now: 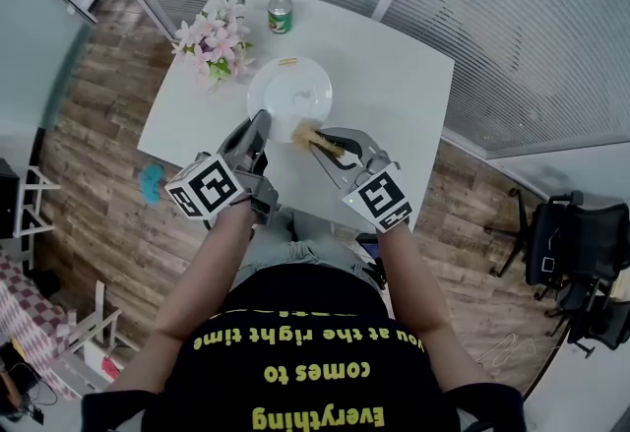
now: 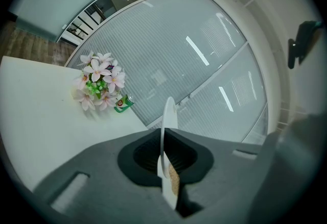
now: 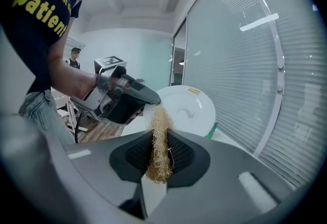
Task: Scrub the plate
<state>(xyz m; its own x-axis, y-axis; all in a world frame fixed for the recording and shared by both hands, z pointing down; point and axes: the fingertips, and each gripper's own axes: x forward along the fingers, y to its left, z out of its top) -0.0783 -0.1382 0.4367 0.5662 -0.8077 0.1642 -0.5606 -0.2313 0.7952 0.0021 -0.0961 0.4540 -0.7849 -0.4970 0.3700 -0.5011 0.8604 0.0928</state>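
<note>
**Left tongs** [image 2: 166, 166]: closed on the near rim of the white plate [image 2: 169, 116], which runs edge-on between the jaws. The bite is shallow, taking rim only.

**Right tongs** [image 3: 157, 159]: closed on a wad of straw-coloured fibre scrubber [image 3: 159, 139]. The free end of the wad projects past the jaws and appears to lie against the plate's near edge, just beside the left tongs' grip.

**Plate position:** over the white tabletop [image 1: 394, 86], tilted so that its face is towards the right tongs. Whether the far rim rests on the tabletop cannot be determined. A small yellowish mark sits near the far rim; the rest of the face looks clean.

**Surroundings:** artificial flowers [image 1: 210, 46] and a green can [image 1: 281, 15] stand near the plate's far side.

**Risks, as judged:**
1. Scrubbing pressure against a rim-only hold may pivot or slip the glazed plate out of the left tongs, dropping it onto the tabletop.
2. Strokes next to the grip point may bring the two tongs into collision.
3. The wad is loose fibre, so dragging it could pull it out of the right tongs or shed strands.
4. A plate pushed forward could knock over the can or the flowers.
</note>
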